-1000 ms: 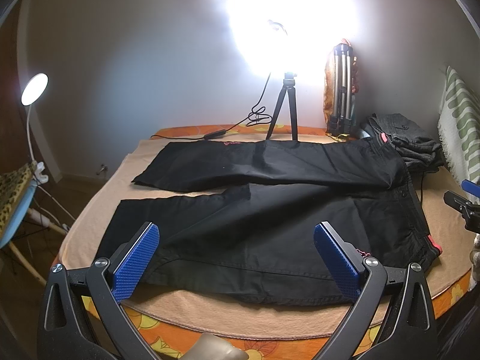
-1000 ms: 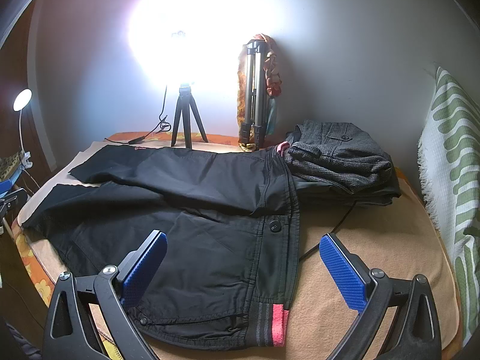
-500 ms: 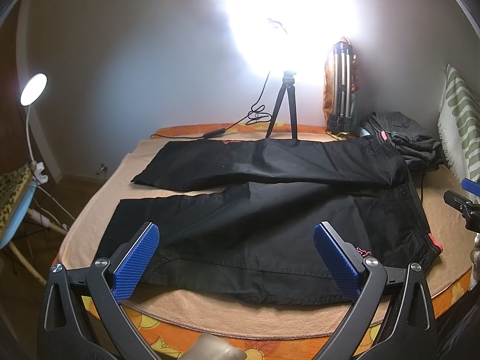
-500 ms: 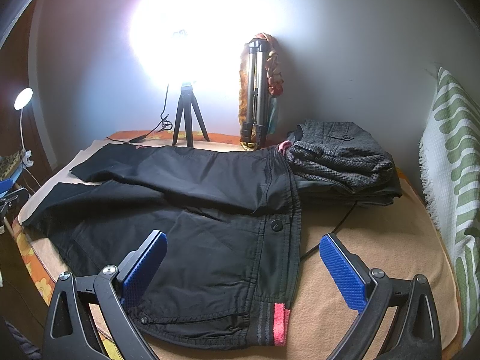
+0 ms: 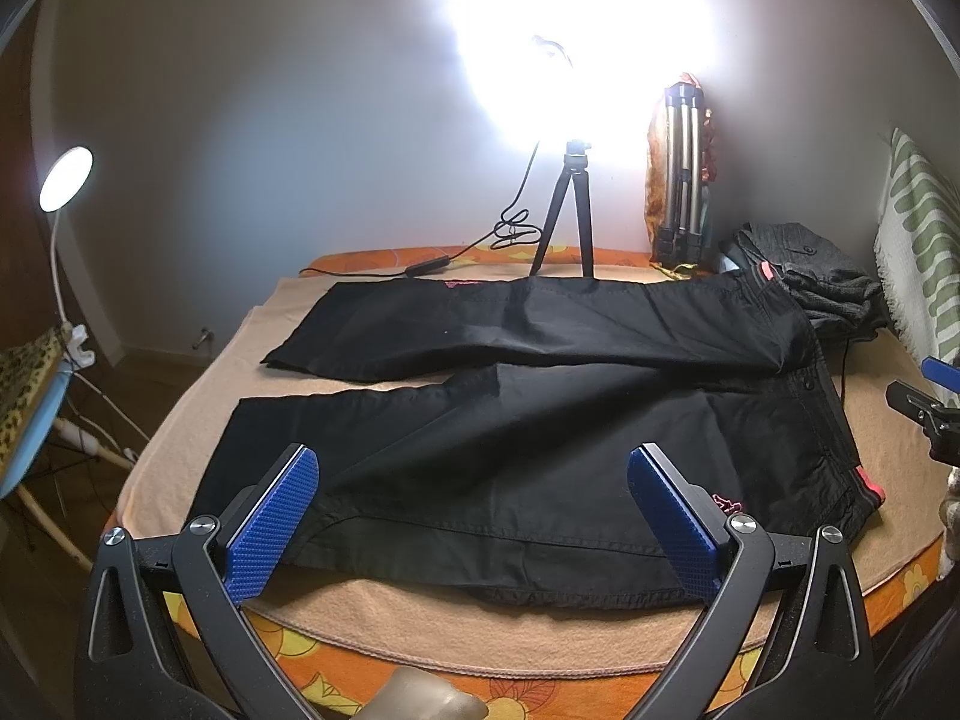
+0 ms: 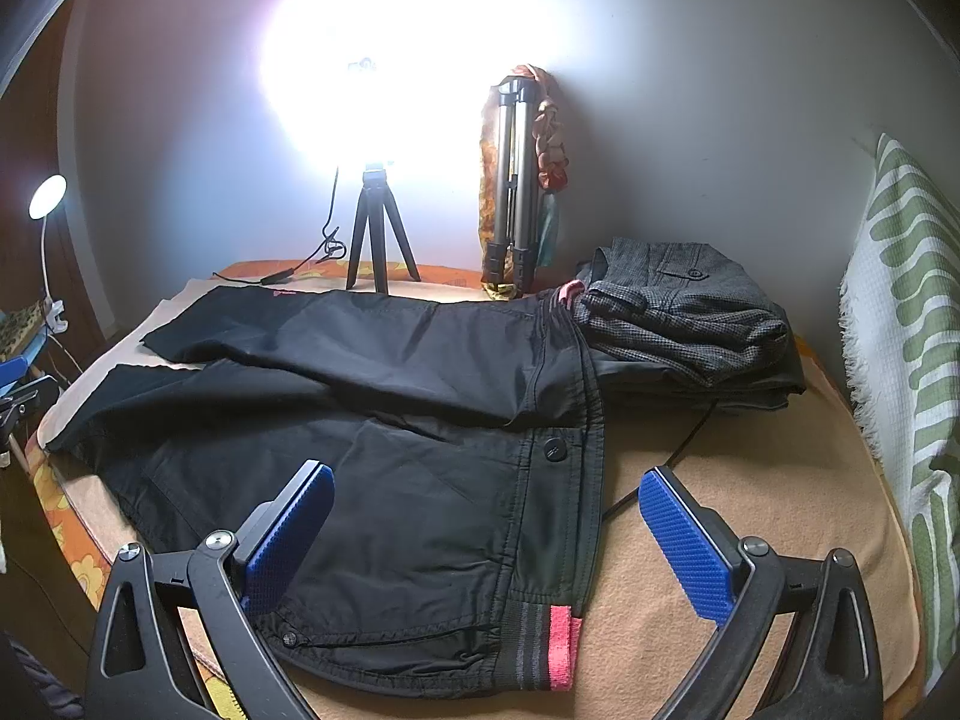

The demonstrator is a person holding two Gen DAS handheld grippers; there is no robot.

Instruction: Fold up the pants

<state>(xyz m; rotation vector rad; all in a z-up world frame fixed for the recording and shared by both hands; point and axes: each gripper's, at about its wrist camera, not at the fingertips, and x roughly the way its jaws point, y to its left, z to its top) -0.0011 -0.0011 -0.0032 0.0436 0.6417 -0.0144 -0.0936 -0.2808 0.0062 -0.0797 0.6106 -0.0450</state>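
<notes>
A pair of black pants (image 5: 540, 420) lies spread flat on a bed covered by a tan blanket (image 5: 420, 618), with an orange flowered sheet (image 5: 288, 654) showing along the near edge. The waistband, marked with a pink patch (image 6: 561, 636), points toward the right edge of the bed, and the two legs run toward the left edge, slightly apart at the cuffs. The nearer leg lies close to the front edge; the farther leg lies toward the back edge, by the wall.

The left gripper (image 5: 474, 516) hovers over the front edge above the nearer leg, its blue-padded fingers spread wide and holding nothing. The right gripper (image 6: 486, 534) hangs over the front right corner above the waistband, fingers likewise spread wide with nothing between them. Neither touches the fabric.

At the back right corner sits a stack of folded grey clothes (image 6: 684, 312), touching the waistband's far end. A small black tripod (image 5: 567, 216) stands at the back edge under a glaring lamp (image 5: 576, 24), with a folded silver tripod (image 5: 681, 180) leaning against the wall beside it. A green-and-white patterned cloth (image 6: 906, 348) hangs along the right edge. A small round lamp (image 5: 66, 177) glows beyond the left edge.
</notes>
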